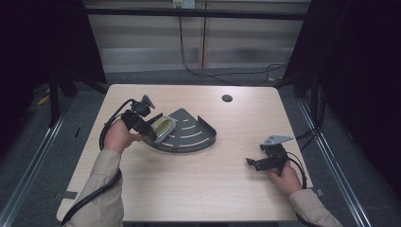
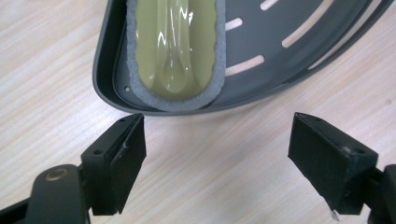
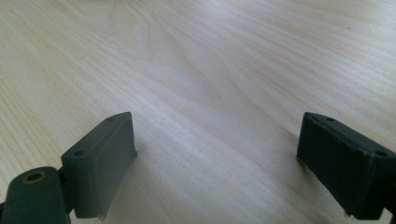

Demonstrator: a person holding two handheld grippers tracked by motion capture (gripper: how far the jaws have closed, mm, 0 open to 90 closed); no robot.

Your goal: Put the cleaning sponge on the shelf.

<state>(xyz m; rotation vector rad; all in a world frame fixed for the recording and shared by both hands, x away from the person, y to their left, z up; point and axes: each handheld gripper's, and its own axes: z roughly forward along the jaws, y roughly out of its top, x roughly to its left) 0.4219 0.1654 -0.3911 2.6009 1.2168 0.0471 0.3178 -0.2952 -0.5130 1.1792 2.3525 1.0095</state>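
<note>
A dark grey slotted corner tray (image 1: 198, 133) lies on the wooden table, left of centre. In its left end rests a yellow-green sponge (image 1: 163, 126) with a grey foam edge and a shiny wrapping. My left gripper (image 1: 150, 134) hovers at the tray's left rim, just short of the sponge. In the left gripper view the tray (image 2: 299, 51) and sponge (image 2: 175, 49) lie just beyond my left gripper (image 2: 217, 149), whose jaws stand wide apart with bare table between them. My right gripper (image 1: 251, 163) rests at the table's right side, open, over bare wood (image 3: 215, 154).
A round cable hole (image 1: 227, 98) sits near the table's far edge. Cables trail from both grippers off the table's sides. Metal rails and dark curtains flank the table, and a black cable hangs down the wall behind.
</note>
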